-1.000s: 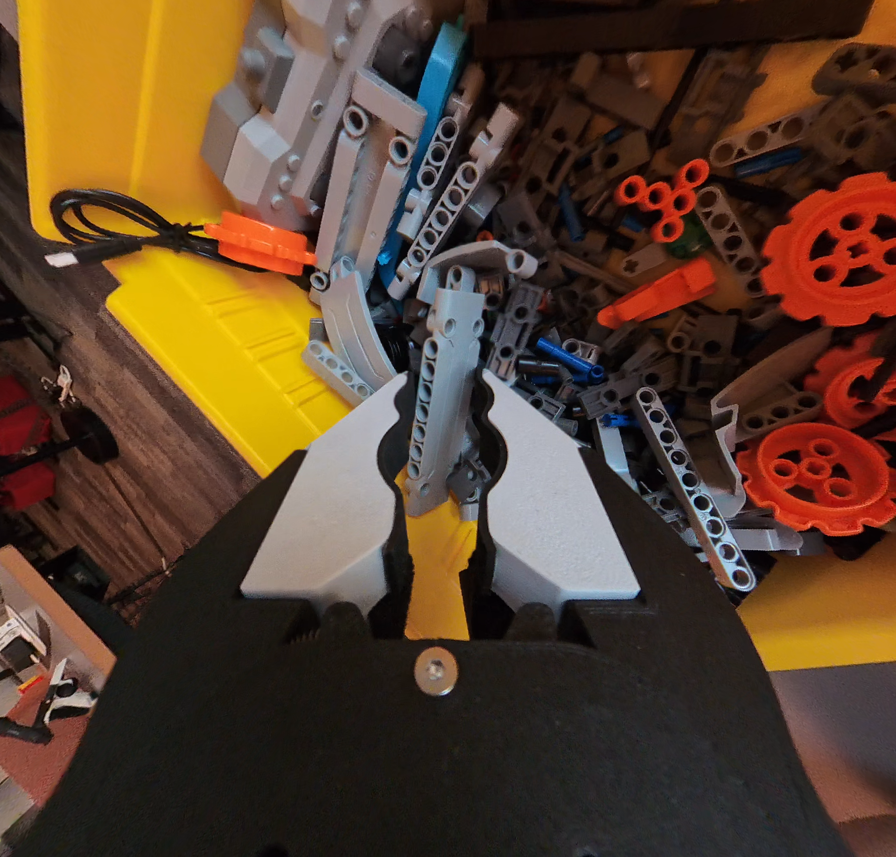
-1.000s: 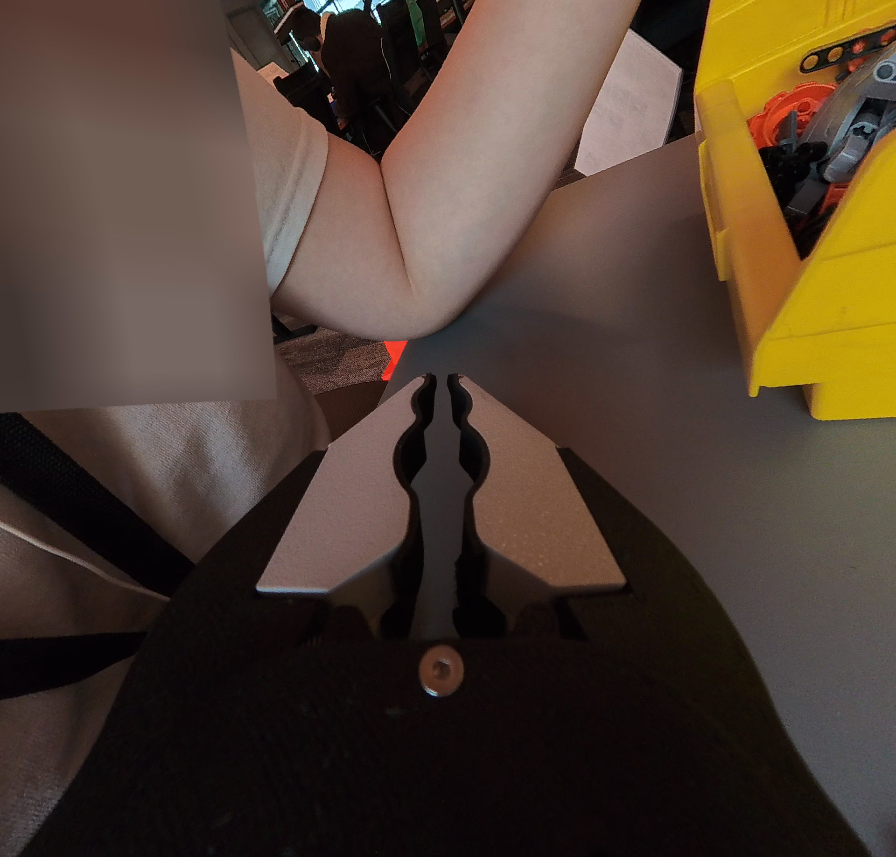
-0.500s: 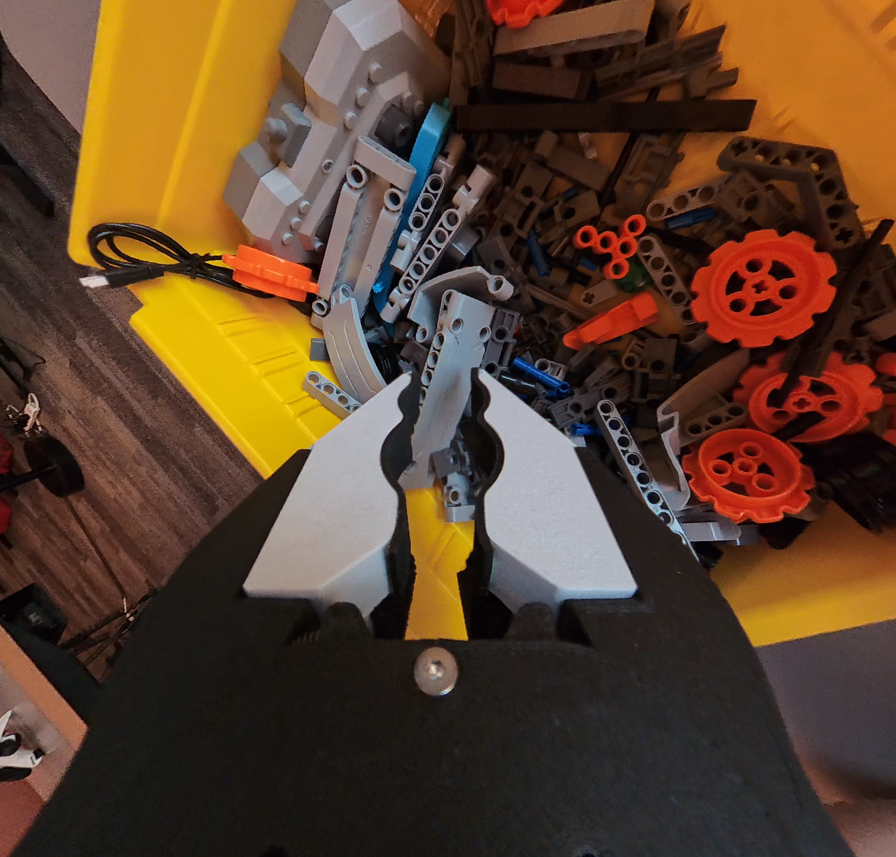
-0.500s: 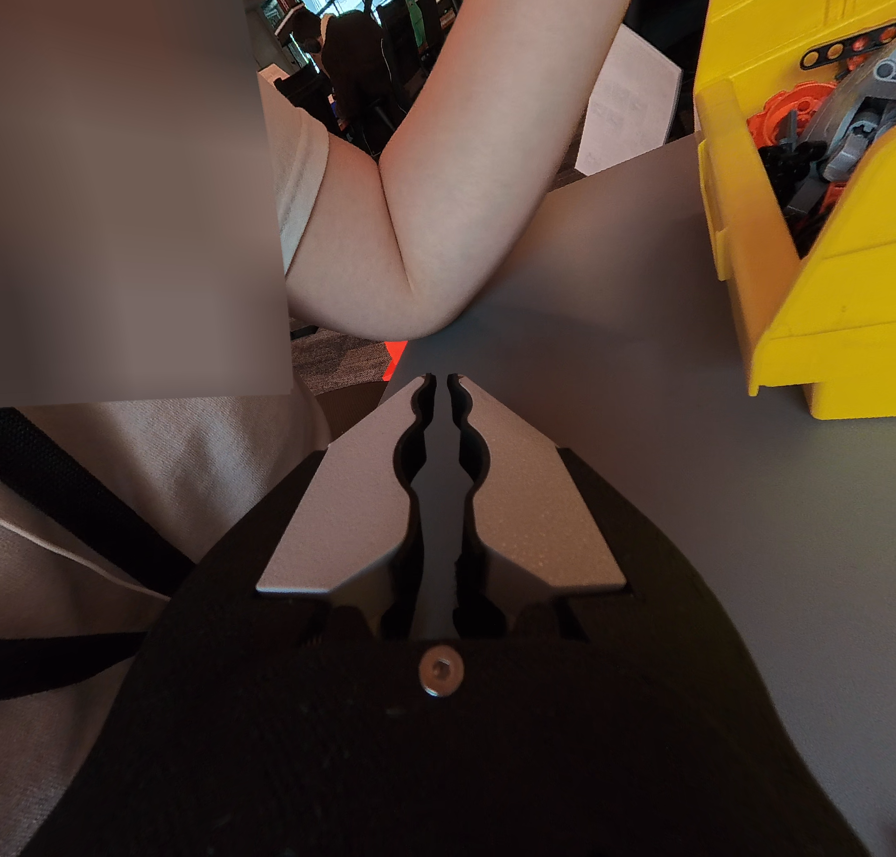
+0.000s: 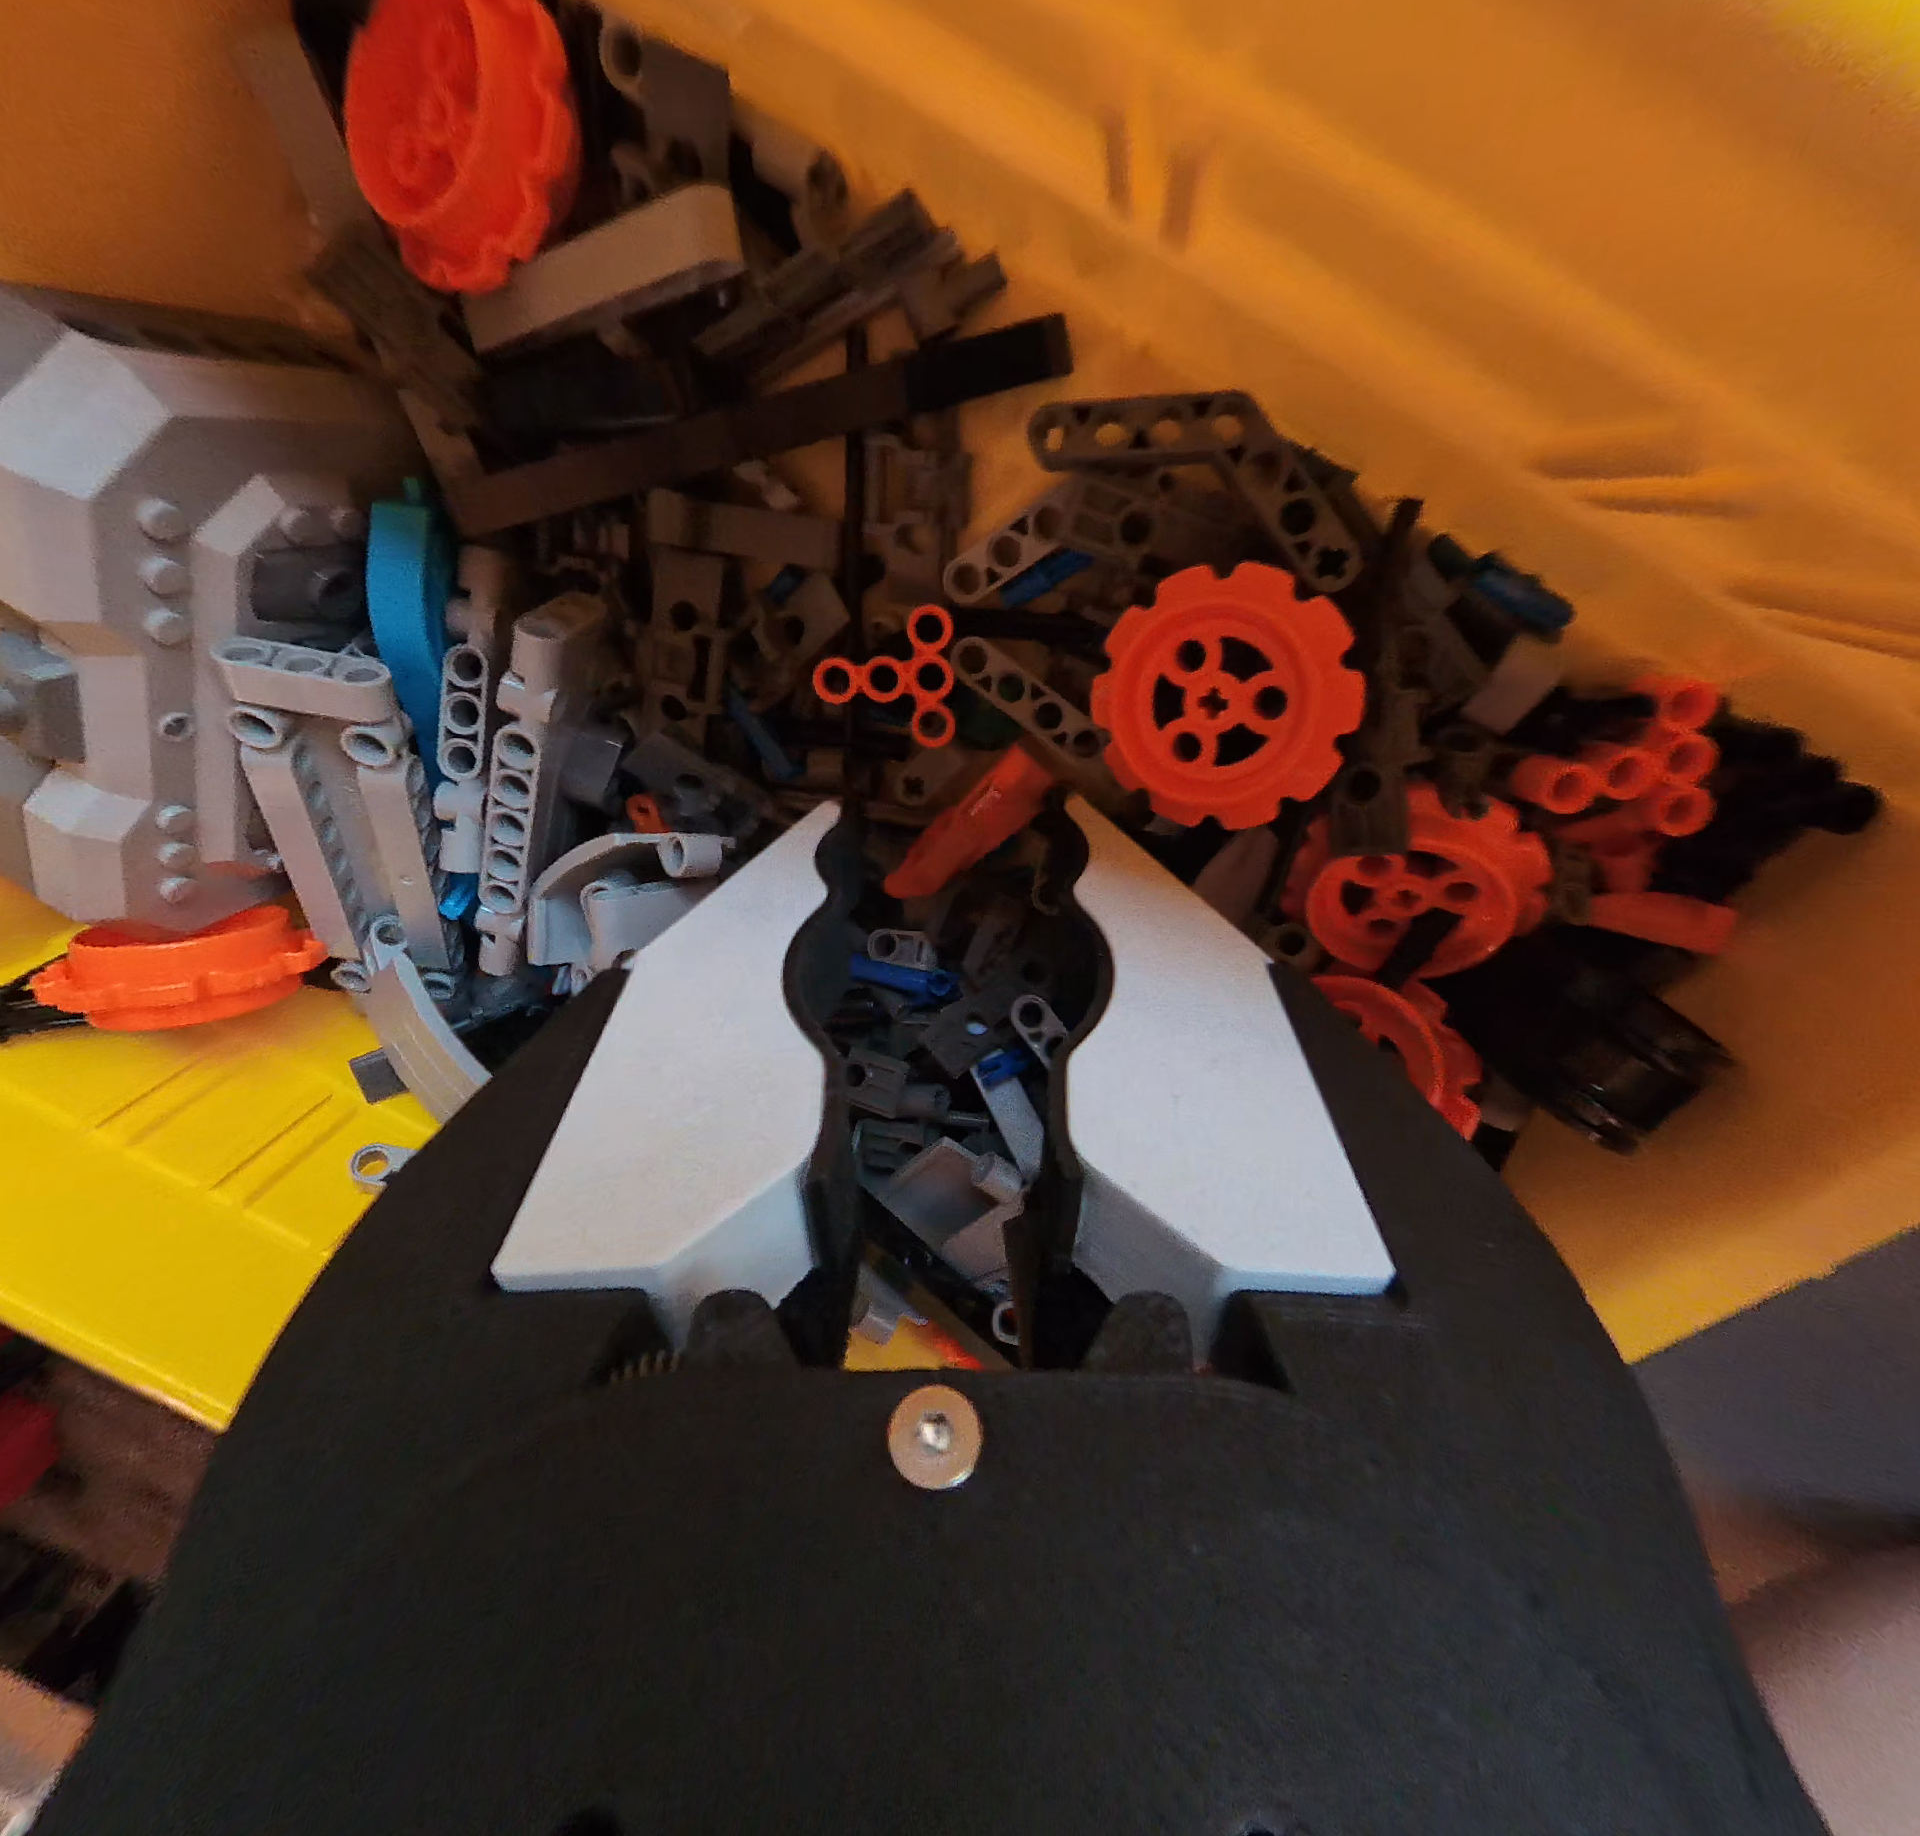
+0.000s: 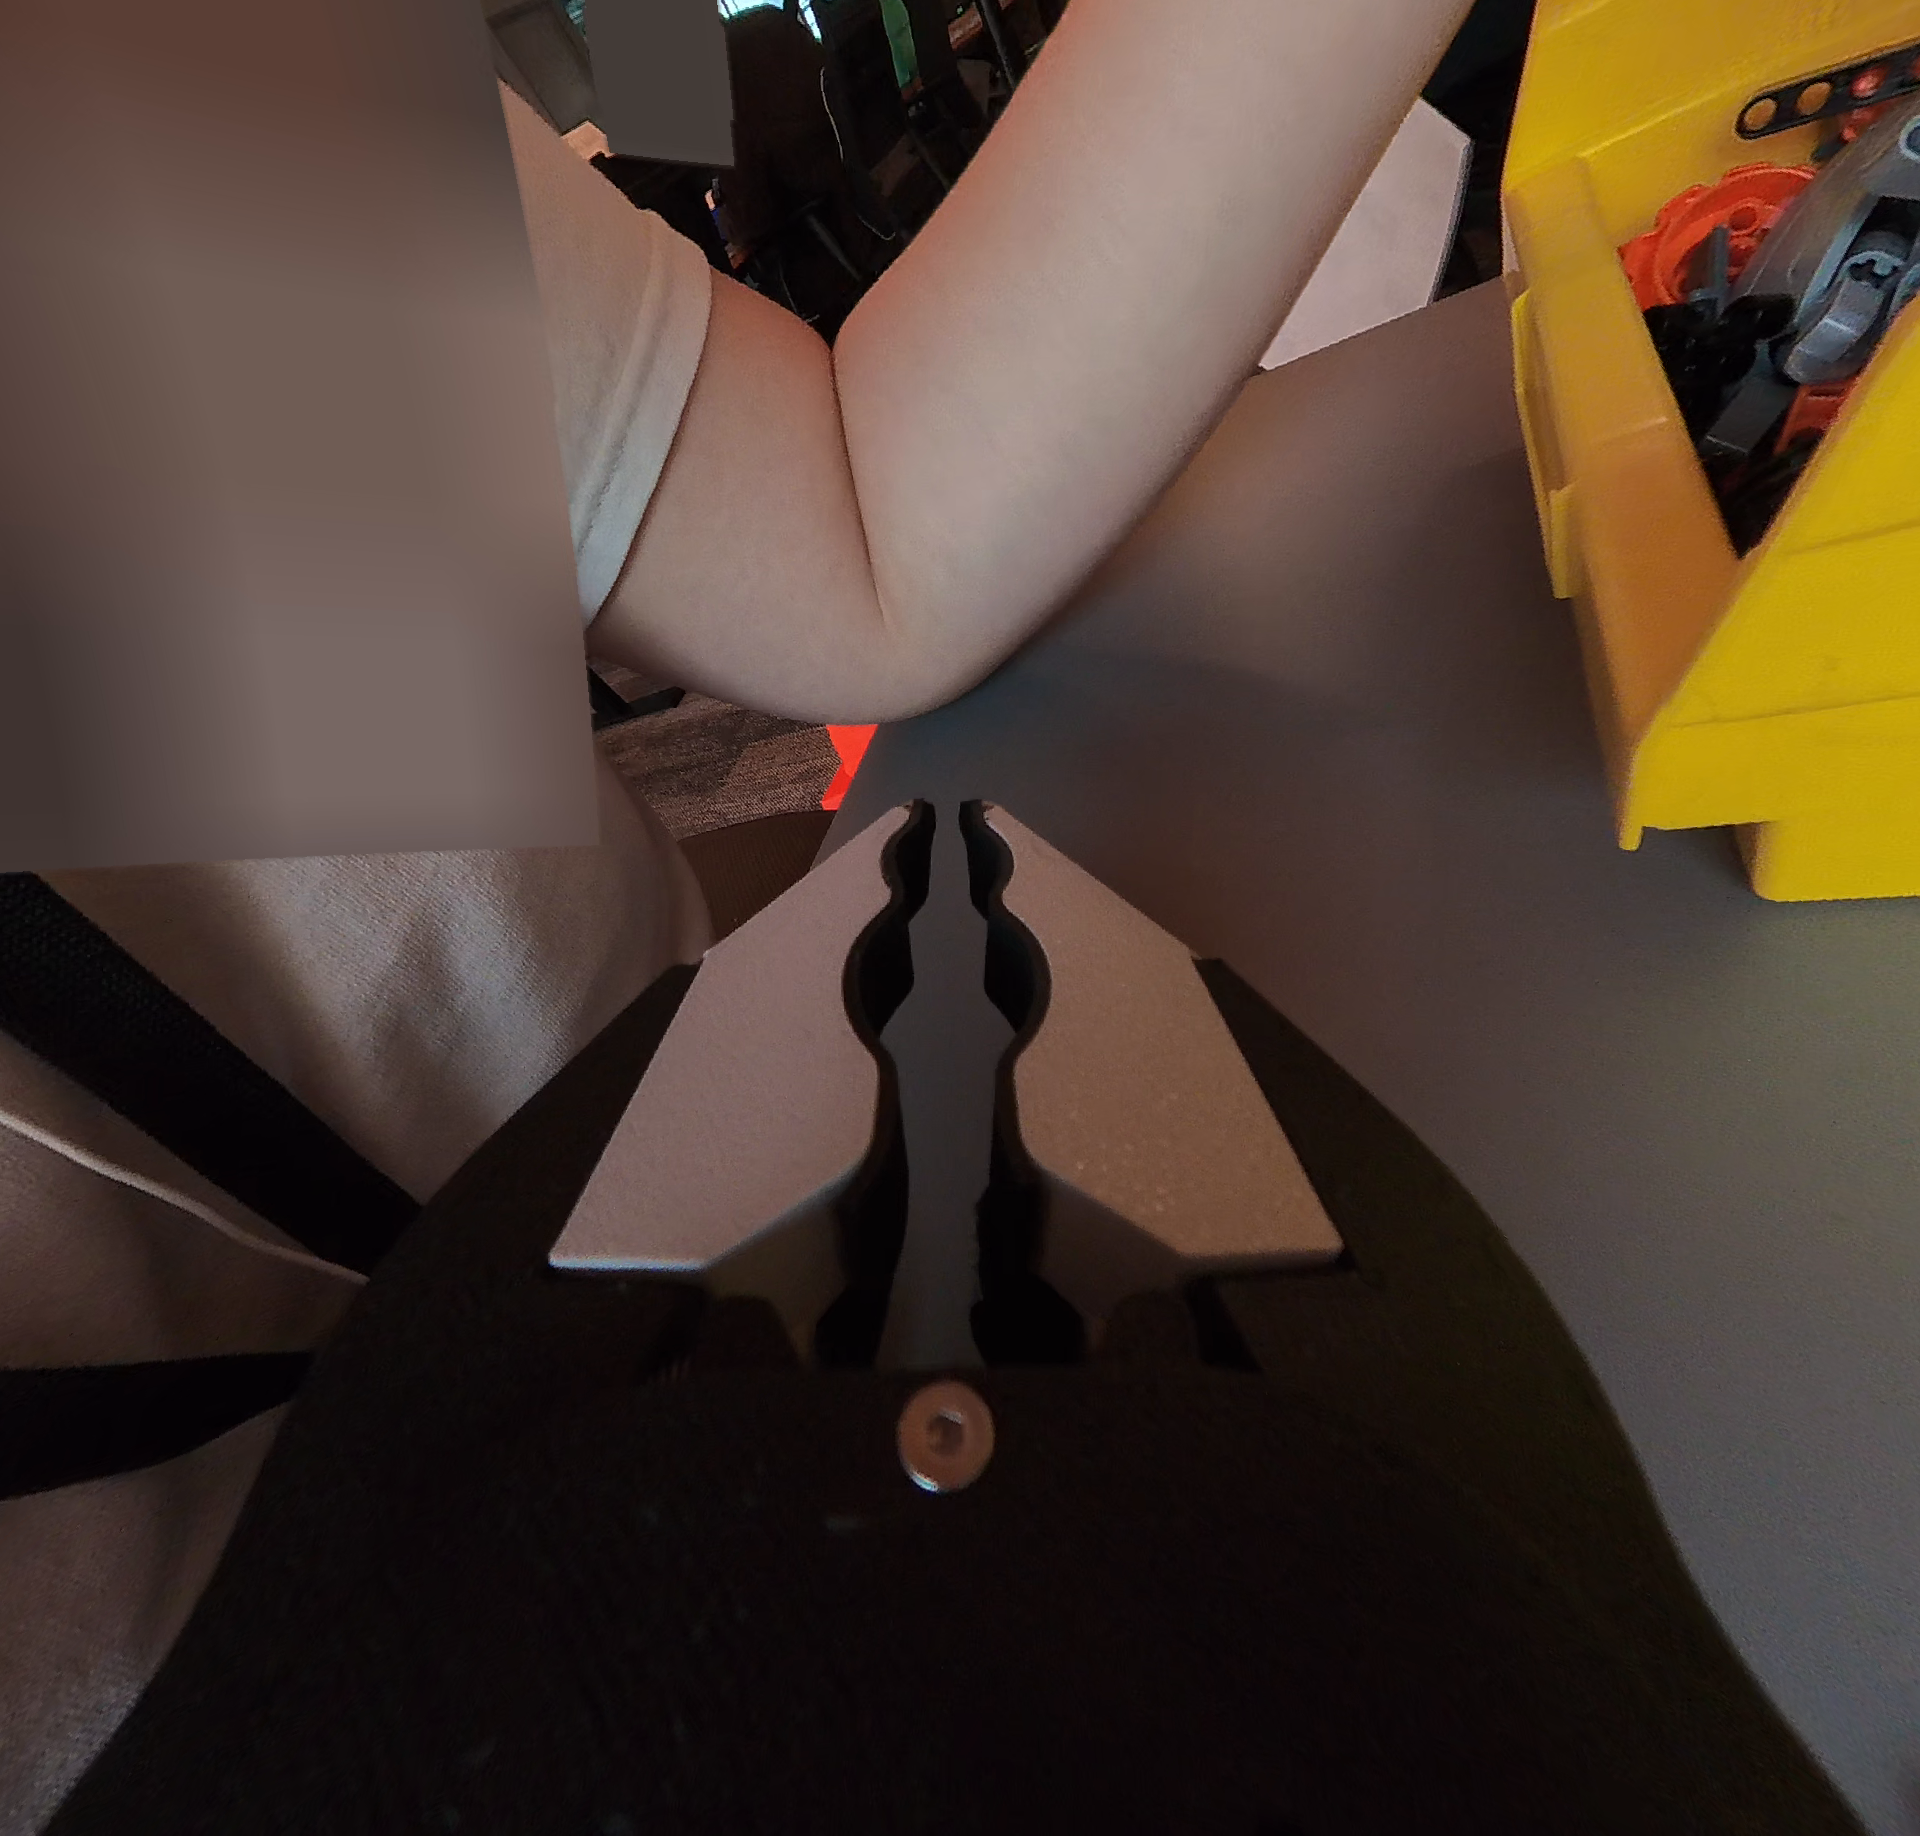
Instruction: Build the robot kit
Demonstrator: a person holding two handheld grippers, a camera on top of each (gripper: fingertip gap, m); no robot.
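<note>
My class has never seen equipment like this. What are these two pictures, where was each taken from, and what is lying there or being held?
There is no robot here. A person holds a two-finger gripper in each hand, and each gripper has a camera that looks forward along its fingers.

The left wrist view shows the left gripper open above a yellow bin. The bin is full of plastic building pieces: grey beams, orange toothed wheels and a large grey block. Nothing looks clamped.

The right wrist view shows the right gripper almost closed and empty, over a grey table. The person's bent arm is behind it.
</note>
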